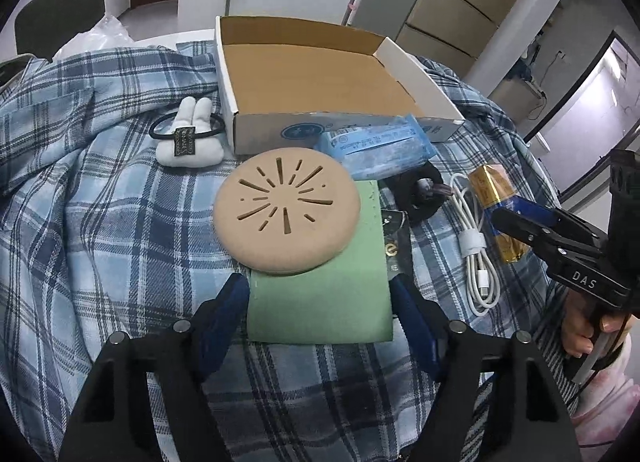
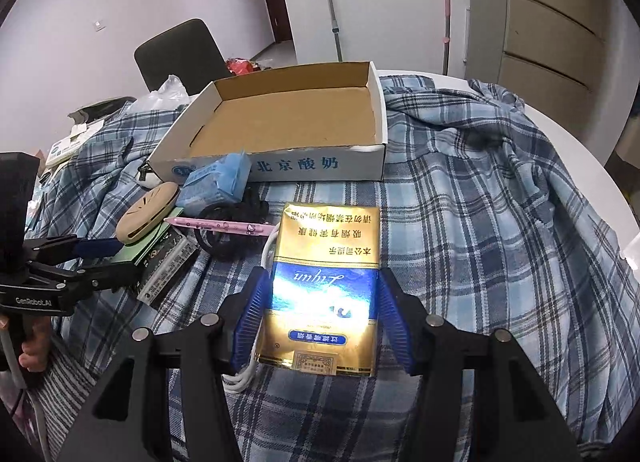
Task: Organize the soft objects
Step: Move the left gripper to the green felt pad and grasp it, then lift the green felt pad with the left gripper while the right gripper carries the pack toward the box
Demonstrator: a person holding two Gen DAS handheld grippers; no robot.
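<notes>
Between the spread fingers of our left tool point(image 1: 320, 302) lies a green pouch point(image 1: 320, 294), ungripped, a tan round pad point(image 1: 286, 216) resting on its far end. Our right tool point(image 2: 326, 322) straddles a gold cigarette pack point(image 2: 326, 290), fingers apart. Both lie on the plaid-covered worktop point(image 1: 100, 202), before the cardboard box point(image 2: 280, 122).

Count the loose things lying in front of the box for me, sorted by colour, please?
Beige: 1, puff
Green: 1, cloth
Blue: 1, tissue pack
White: 2, bunny hair tie and cable
Black: 1, scrunchie
Pink: 1, pen
Gold: 1, cigarette pack
Total: 8
</notes>
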